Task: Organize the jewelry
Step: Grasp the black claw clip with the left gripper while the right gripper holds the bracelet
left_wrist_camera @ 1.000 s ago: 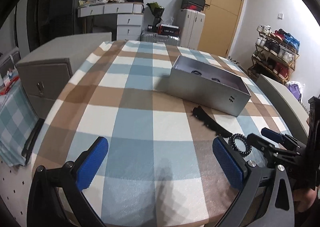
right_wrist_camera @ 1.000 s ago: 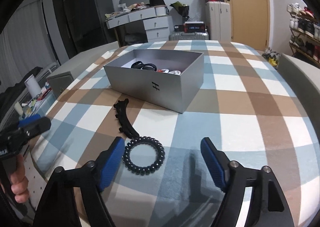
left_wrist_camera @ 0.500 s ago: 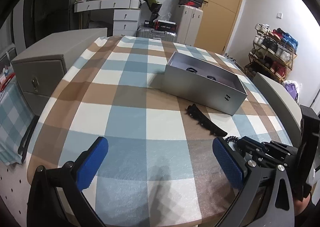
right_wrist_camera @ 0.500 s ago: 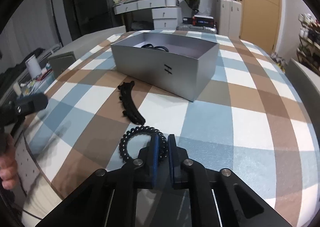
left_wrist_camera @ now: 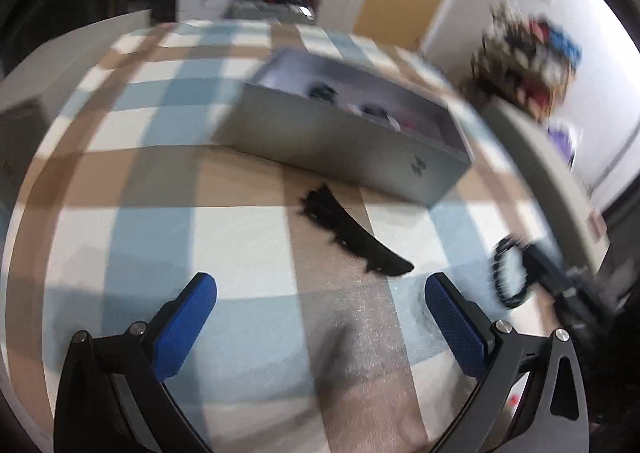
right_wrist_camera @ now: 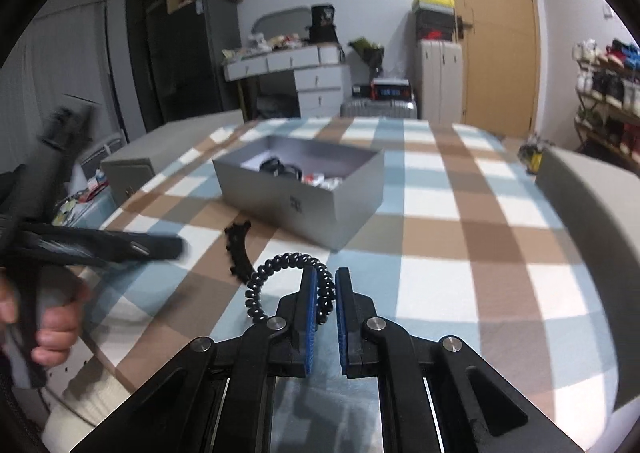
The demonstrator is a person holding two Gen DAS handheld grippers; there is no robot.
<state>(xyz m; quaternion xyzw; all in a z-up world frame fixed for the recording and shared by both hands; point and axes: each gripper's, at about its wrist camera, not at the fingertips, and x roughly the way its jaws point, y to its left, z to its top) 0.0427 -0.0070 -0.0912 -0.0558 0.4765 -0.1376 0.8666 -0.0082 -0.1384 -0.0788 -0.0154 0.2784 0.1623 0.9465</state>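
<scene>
- The table, draped in a blue, brown and white checked cloth, fills most of both views.
- The silver box stands open-topped on that cloth and serves as the landmark; it bears a small dark mark on its near wall, and several dark and pale pieces of jewelry lie inside, too small to tell apart.
- The left gripper hovers over the cloth on the near side of the box, its blue pads spread wide with nothing between them. In the right wrist view it comes in from the left as a blurred black bar, with a hand wrapped round its handle.
- The right gripper sits nearer the camera than the box, its jaws clenched on the black spiral hair tie. One side of the coil is pinched between the blue pads and the rest loops out to the left, lifted clear of the cloth.
- The black comb clip, curved and toothed, lies flat on the cloth just in front of the box, between it and the left gripper, touched by neither tool.
</scene>
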